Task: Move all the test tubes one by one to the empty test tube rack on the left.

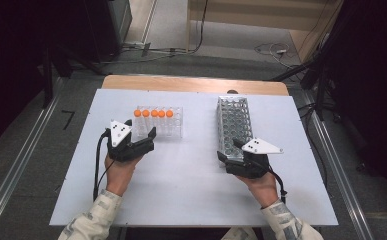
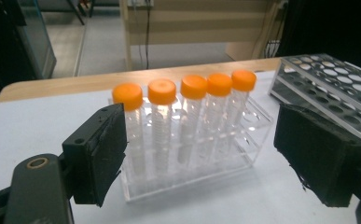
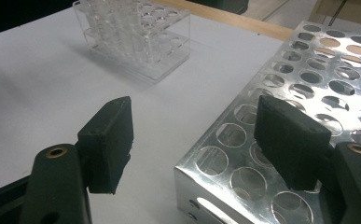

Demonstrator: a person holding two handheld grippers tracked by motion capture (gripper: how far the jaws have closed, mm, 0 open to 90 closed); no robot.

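A clear plastic rack [image 1: 159, 123] on the white table holds a row of several orange-capped tubes [image 1: 153, 113]. My left gripper [image 1: 141, 129] is just in front of it, open and holding nothing. In the left gripper view the tubes [image 2: 194, 88] stand upright in the clear rack [image 2: 187, 177] beyond the wide-set jaws of my left gripper [image 2: 201, 154]. An empty metal rack [image 1: 234, 120] with many round holes lies right of centre. My right gripper [image 1: 229, 150] is open at its near end. In the right gripper view one jaw of my right gripper [image 3: 197, 135] hangs over the metal rack's [image 3: 308, 74] near corner and the other over bare table.
The white tabletop [image 1: 191, 190] has free room in front of and between the two racks. A wooden strip [image 1: 196, 84] runs along its far edge. Cables lie on the floor behind, and dark equipment stands at both sides.
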